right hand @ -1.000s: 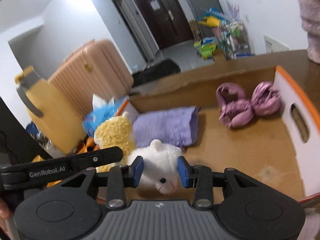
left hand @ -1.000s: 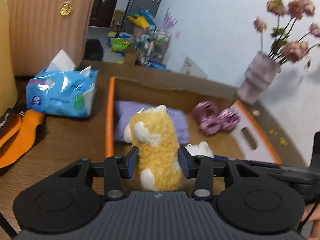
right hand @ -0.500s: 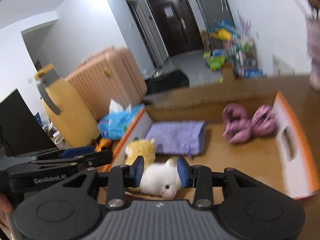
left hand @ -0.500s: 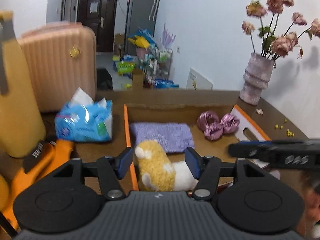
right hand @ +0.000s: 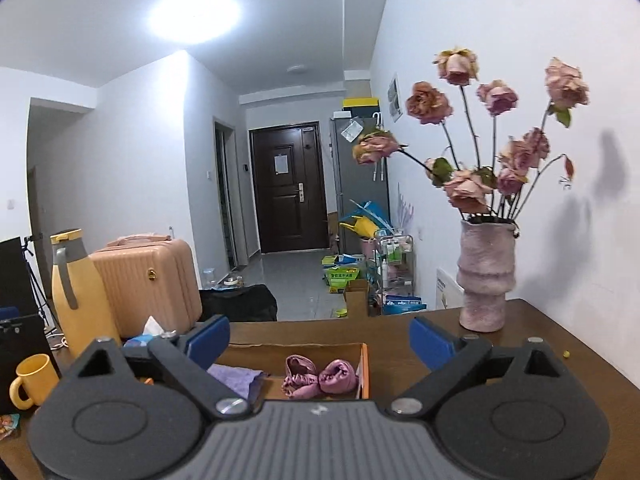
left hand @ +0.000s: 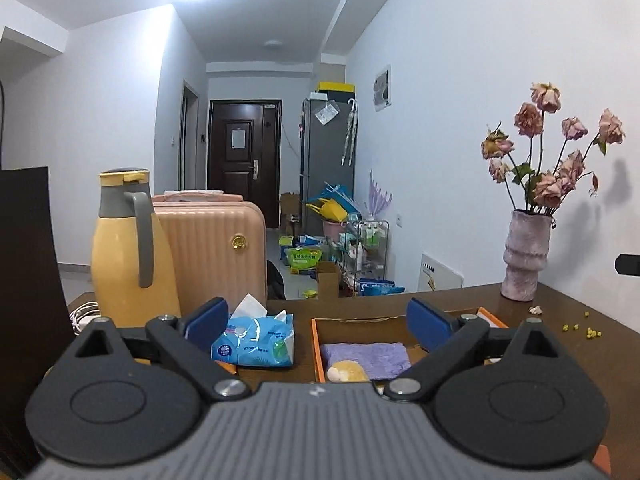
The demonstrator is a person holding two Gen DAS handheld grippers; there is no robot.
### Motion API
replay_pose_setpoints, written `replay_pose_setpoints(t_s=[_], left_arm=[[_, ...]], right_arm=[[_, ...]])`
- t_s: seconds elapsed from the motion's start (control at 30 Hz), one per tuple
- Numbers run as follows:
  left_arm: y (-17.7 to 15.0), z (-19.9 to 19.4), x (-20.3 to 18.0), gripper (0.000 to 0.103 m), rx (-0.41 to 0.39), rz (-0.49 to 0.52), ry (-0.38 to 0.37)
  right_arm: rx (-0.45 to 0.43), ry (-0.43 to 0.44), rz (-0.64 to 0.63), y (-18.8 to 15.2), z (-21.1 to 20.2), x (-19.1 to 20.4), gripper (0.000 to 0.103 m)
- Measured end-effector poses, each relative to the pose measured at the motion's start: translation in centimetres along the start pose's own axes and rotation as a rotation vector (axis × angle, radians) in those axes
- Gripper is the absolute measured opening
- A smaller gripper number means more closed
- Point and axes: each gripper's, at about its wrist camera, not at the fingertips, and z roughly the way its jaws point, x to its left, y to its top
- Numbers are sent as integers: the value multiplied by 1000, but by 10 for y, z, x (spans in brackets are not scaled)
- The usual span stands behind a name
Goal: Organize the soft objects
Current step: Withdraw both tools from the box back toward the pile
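the box on the table already holds a purple cloth, a yellow plush toy and pink scrunchies. the left gripper and right gripper are both opening wide, nothing between their jaws. no soft thing shows left outside, so the sorting looks about finished.

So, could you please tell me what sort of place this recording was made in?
Most likely a lived-in flat: a wooden table facing a hallway with an entrance door, a fridge and a pink suitcase.
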Motion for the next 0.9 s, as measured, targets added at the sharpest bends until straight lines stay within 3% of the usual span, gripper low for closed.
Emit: replay_pose_setpoints(t_s=[0.17, 0.3, 0.57, 0.7, 0.77, 0.9], left_arm=[[-3, -28, -7, 101, -29, 1, 6], [-30, -60, -15, 101, -30, 0, 36], [-114, -126, -29, 103, 2, -36, -30], [-129, -130, -39, 103, 57, -11, -62], [-127, -128, -44, 103, 48, -2, -45], [-127, -118, -45, 103, 85, -45, -79]], right_arm=[[-51, -6, -33, -6, -28, 7, 97], [-68, 2, -54, -26, -54, 10, 97], [-40, 2, -166, -124, -125, 35, 97], [20, 38, -180, -158, -147, 46, 97], [26, 52, -185, -164, -152, 49, 97], [21, 56, -167, -163, -151, 48, 97]])
